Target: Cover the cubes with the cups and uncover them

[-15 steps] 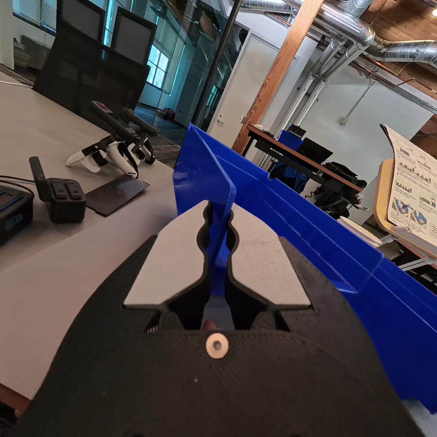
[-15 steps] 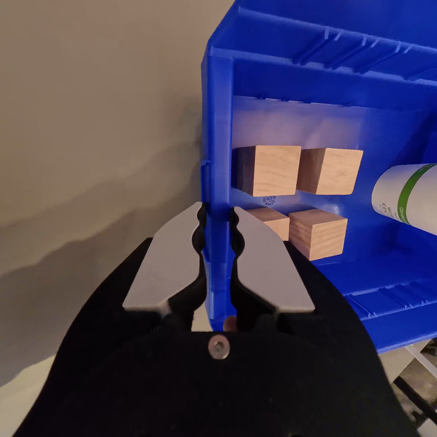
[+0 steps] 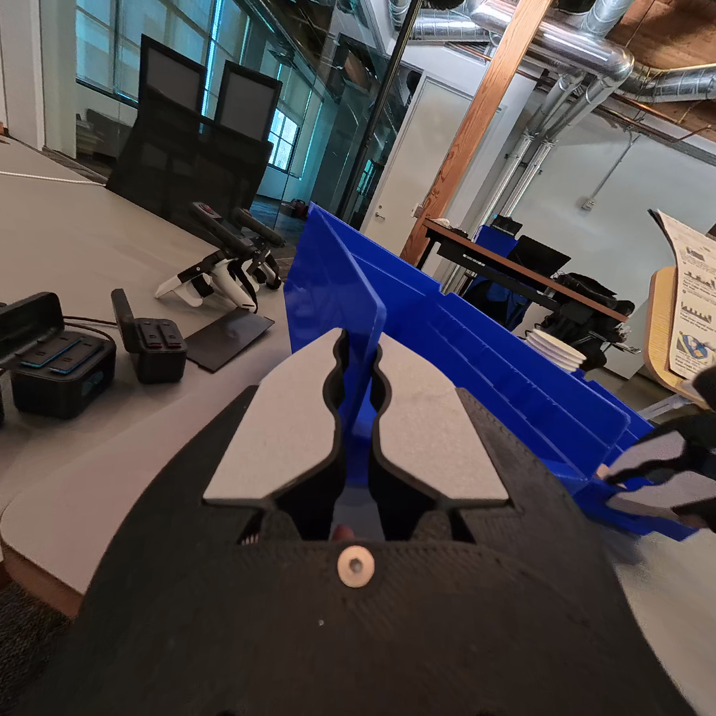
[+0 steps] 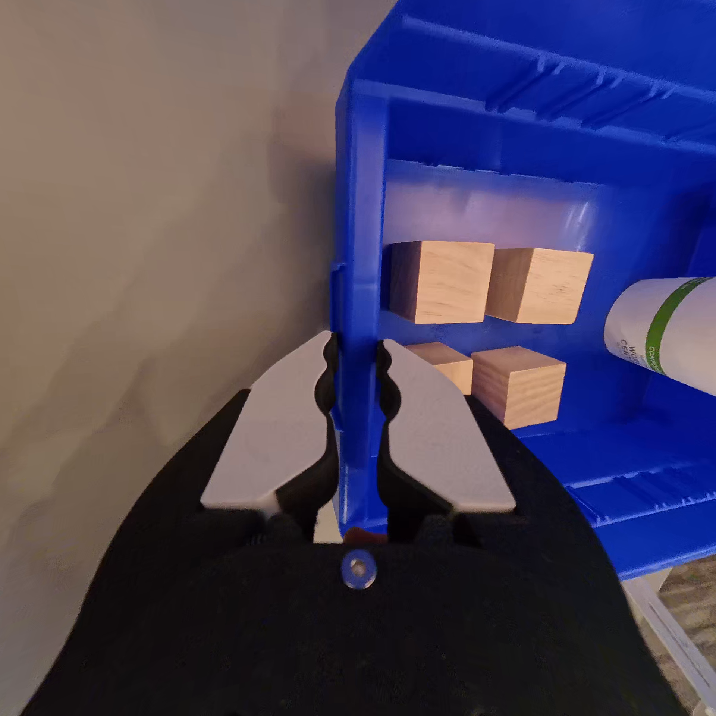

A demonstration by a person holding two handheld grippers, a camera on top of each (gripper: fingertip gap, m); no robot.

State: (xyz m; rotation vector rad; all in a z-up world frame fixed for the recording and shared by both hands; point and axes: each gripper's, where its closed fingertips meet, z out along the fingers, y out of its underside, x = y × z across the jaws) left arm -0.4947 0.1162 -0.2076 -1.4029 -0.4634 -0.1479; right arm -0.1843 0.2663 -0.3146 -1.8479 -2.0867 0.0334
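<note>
A blue plastic bin (image 3: 484,348) stands on the grey table. My left gripper (image 3: 358,337) is shut on the upper edge of its end wall. My right gripper (image 4: 356,341) is shut on another wall of the bin (image 4: 542,116); it also shows in the left wrist view (image 3: 612,484) at the bin's near right corner. Inside the bin lie several wooden cubes: two side by side (image 4: 449,283) (image 4: 542,286), and two nearer (image 4: 519,387) (image 4: 445,364), one partly hidden by my finger. A white stack of cups with a green band (image 4: 666,329) lies on its side; its rims show over the wall (image 3: 554,348).
Left of the bin on the table (image 3: 97,232) are two black charger cases (image 3: 62,372) (image 3: 155,345), a flat black sheet (image 3: 228,337) and white-and-black handheld controllers (image 3: 224,271). The table's rounded edge (image 3: 38,561) is at the lower left. Desks and chairs stand behind.
Both grippers keep their hold on the bin. The left view has shifted, so more of the table, the cups' rims and the right gripper now show. The cubes keep their places.
</note>
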